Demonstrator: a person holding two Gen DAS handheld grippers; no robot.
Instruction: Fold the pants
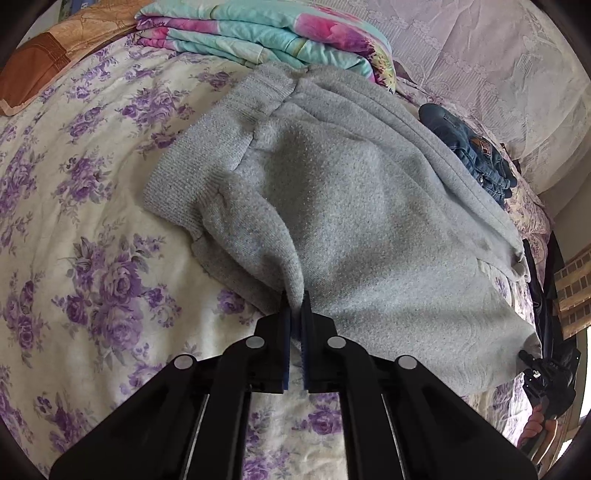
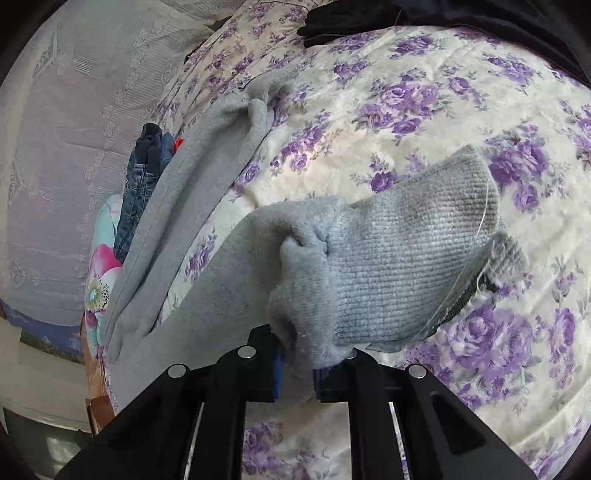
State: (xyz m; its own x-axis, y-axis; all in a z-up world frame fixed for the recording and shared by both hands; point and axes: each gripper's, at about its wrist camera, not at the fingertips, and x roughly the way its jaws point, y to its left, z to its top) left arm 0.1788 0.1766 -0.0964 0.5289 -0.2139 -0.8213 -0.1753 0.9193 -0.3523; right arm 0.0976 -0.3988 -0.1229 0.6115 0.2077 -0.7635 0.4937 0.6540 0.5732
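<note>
Grey sweatpants (image 1: pixel 351 192) lie across a bed with a purple-flowered cover (image 1: pixel 74 221). My left gripper (image 1: pixel 296 306) is shut on a pinched fold of the grey fabric near its lower edge; the ribbed cuffs (image 1: pixel 192 173) lie to the upper left. My right gripper (image 2: pixel 297 354) is shut on the pants (image 2: pixel 221 266) right beside a ribbed cuff (image 2: pixel 406 266), which it holds lifted above the cover (image 2: pixel 443 110). The other leg (image 2: pixel 207 147) trails away to the upper left. The right gripper also shows in the left wrist view (image 1: pixel 546 373), at the far corner of the pants.
A folded floral quilt (image 1: pixel 258 33) and an orange pillow (image 1: pixel 33 66) lie at the head of the bed. Folded jeans (image 1: pixel 476 151) sit by a lace-covered wall (image 1: pixel 480 55); they also show in the right wrist view (image 2: pixel 144 184). A black garment (image 2: pixel 351 22) lies at the bed's edge.
</note>
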